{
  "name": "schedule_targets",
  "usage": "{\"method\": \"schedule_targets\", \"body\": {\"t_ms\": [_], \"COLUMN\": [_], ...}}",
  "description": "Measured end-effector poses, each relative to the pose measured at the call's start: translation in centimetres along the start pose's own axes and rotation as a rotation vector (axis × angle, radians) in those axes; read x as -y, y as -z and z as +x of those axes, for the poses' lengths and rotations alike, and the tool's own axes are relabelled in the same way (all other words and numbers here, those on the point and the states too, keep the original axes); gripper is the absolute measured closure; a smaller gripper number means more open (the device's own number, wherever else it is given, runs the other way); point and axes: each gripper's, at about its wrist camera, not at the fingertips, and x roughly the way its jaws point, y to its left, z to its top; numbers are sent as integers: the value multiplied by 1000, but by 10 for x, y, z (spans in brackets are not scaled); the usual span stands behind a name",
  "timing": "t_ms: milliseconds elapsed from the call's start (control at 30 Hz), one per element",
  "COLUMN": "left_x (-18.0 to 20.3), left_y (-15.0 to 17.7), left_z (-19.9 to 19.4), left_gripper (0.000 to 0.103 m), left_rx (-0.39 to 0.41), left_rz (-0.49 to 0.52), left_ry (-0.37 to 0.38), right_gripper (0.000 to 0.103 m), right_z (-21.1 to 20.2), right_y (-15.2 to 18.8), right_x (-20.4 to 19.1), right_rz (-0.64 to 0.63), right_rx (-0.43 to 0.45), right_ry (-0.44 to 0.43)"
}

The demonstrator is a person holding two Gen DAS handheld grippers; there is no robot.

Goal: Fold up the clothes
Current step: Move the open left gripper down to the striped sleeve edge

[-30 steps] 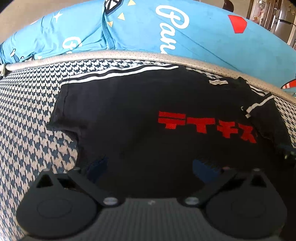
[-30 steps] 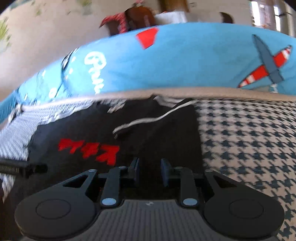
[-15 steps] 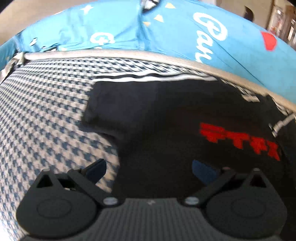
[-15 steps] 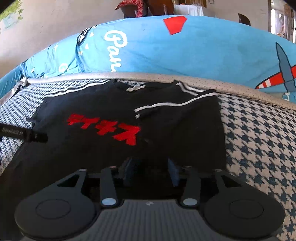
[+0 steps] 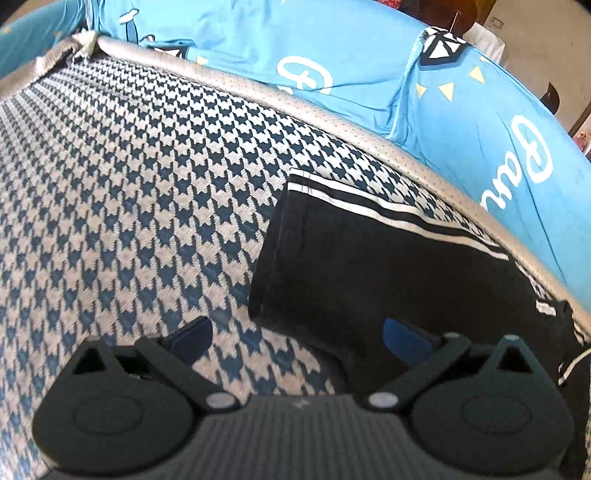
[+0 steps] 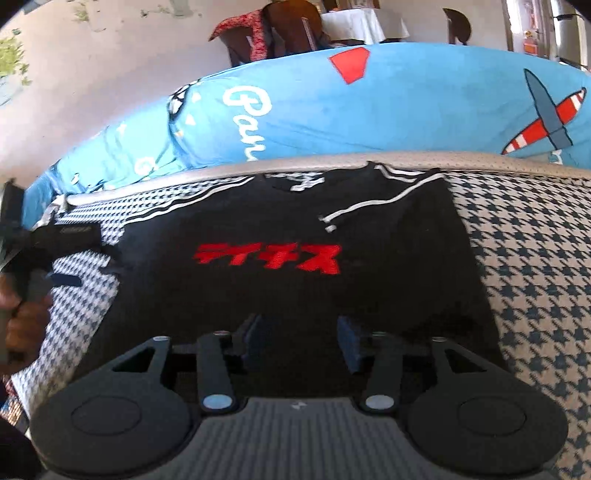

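Note:
A black T-shirt [image 6: 295, 288] with red characters and white stripes lies flat on the houndstooth mat [image 6: 535, 280]. Its right sleeve [image 6: 388, 221] is folded in over the body. My right gripper [image 6: 301, 334] hovers open above the shirt's lower middle, and nothing sits between its blue pads. In the left wrist view the left sleeve [image 5: 351, 258] spreads out toward the mat [image 5: 129, 184]. My left gripper [image 5: 297, 336] is wide open at that sleeve's lower corner, one pad over the mat and one over the cloth. From the right wrist, the left gripper [image 6: 62, 277] shows at the far left.
Blue printed bedding [image 6: 369, 110] bulges behind the mat's grey piped rim [image 5: 332, 122]. A person's hand [image 6: 22, 321] grips the left tool's handle. Chairs and a white-clothed table [image 6: 362, 22] stand far back. Bare mat extends left and right of the shirt.
My left gripper slid left, from over the shirt's body to the left sleeve's edge. The right gripper's jaws widened and drew back from the folded-in right sleeve.

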Motion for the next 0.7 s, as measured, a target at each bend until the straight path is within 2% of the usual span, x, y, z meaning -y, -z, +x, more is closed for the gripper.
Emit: {"method": "schedule_targets", "body": {"t_ms": [167, 300, 400, 700], "left_x": [-5, -12, -9, -12], "left_y": [-9, -17, -21, -32], "left_z": [15, 23, 27, 33], "left_gripper": [0, 0, 0, 2], "left_rx": [-8, -9, -4, 1], "left_rz": [13, -15, 0, -39], "left_ry": [-7, 26, 34, 130], "right_gripper": [56, 56, 56, 56], "right_z": [9, 13, 17, 24], "right_y": [1, 2, 2, 4], "right_x": [-2, 0, 0, -1], "right_rz": [-13, 0, -9, -8], "right_rx": [-35, -51, -60, -87], "right_ry": [6, 4, 8, 11]}}
